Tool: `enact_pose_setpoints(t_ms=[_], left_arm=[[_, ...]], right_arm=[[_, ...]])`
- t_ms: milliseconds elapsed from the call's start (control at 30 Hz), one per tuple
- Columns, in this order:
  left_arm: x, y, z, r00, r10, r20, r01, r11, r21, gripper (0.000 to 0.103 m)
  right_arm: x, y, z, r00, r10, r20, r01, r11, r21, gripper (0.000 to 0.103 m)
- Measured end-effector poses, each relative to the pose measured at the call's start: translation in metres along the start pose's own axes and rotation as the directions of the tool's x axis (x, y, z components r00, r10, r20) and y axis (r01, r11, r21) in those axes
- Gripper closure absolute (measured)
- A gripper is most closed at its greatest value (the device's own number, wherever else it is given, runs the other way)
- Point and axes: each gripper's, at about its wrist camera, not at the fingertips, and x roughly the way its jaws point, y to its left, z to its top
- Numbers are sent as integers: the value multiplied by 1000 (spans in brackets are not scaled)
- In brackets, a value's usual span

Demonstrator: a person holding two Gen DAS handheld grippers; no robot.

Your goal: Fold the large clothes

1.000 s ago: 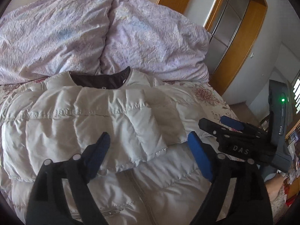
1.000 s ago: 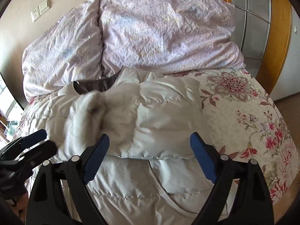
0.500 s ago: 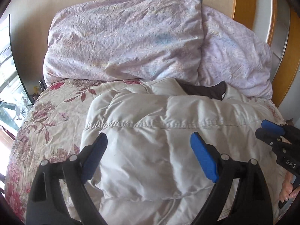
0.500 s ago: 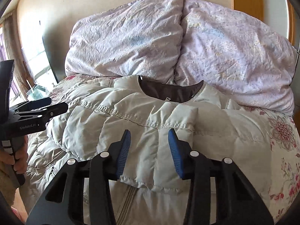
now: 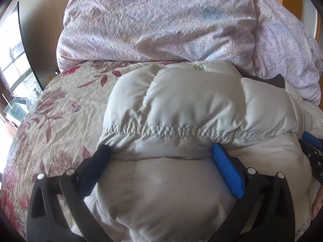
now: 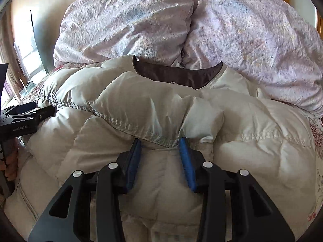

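A cream puffer jacket (image 5: 181,104) lies on the bed with its sleeves folded across the chest and its dark collar lining (image 6: 177,74) facing the pillows. My left gripper (image 5: 160,148) is low over the jacket's left side. Its jaws are opening wide and straddle a puffy fold below the stitched seam, without pinching it. My right gripper (image 6: 159,140) sits at the middle of the jacket (image 6: 121,109) with its jaws narrowed. The stitched edge of the folded sleeve lies between its tips, not visibly clamped. Each gripper also shows at the edge of the other view.
Two lilac pillows (image 6: 125,24) (image 6: 252,30) are stacked against the wall behind the collar. A floral bedsheet (image 5: 60,111) is bare to the jacket's left, with a window (image 5: 12,60) beyond. A hand (image 6: 10,165) holds the left gripper's handle.
Both grippers dropped down and in close to the jacket. The right jaws went from wide to narrow. The left gripper swung to the jacket's left side and its jaws widened.
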Motion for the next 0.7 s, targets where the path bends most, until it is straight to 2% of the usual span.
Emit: enact_pose_setpoints(t_ms=[100,300,367,433,467,533,567,600,667,700], left_arm=[[9,6,-1,999,-34,-27,33,999,-31,2],[11,7,-1,998,-49,-37,47,998,-39,2],[5,8,0,997,-63,-45,62,998,-29,2],[-12,14,-1,992,-116,-54,115,993,-24,3],[-25,20,-3,986,-159,-43,157,987,-27,3],[-55,38,-5,973,-230,-24,230,973,-30,3],[-68,48,-7,966,-258,-19,257,966,-32,3],[-81,60,-14,957,-291,-14,291,956,-36,3],[-101,86,-31,934,-357,-11,356,933,-57,3],[-109,96,-40,930,-368,-7,367,928,-63,3]], right_arm=[[3,-4,0,1000,24,-2,-24,1000,16,62],[9,-15,1,996,93,-8,-92,994,60,60],[6,-17,4,993,111,-31,-110,993,45,60],[-8,-22,7,987,139,-85,-133,989,68,59],[-23,-29,4,981,171,-89,-161,982,103,55],[-57,-51,-2,972,230,-57,-218,962,163,33],[-76,-65,-7,968,249,-36,-239,953,185,14],[-95,-80,-15,964,264,-24,-254,945,204,7],[-123,-108,-32,963,268,-36,-252,937,242,7],[-134,-123,-43,961,272,-50,-249,930,270,7]])
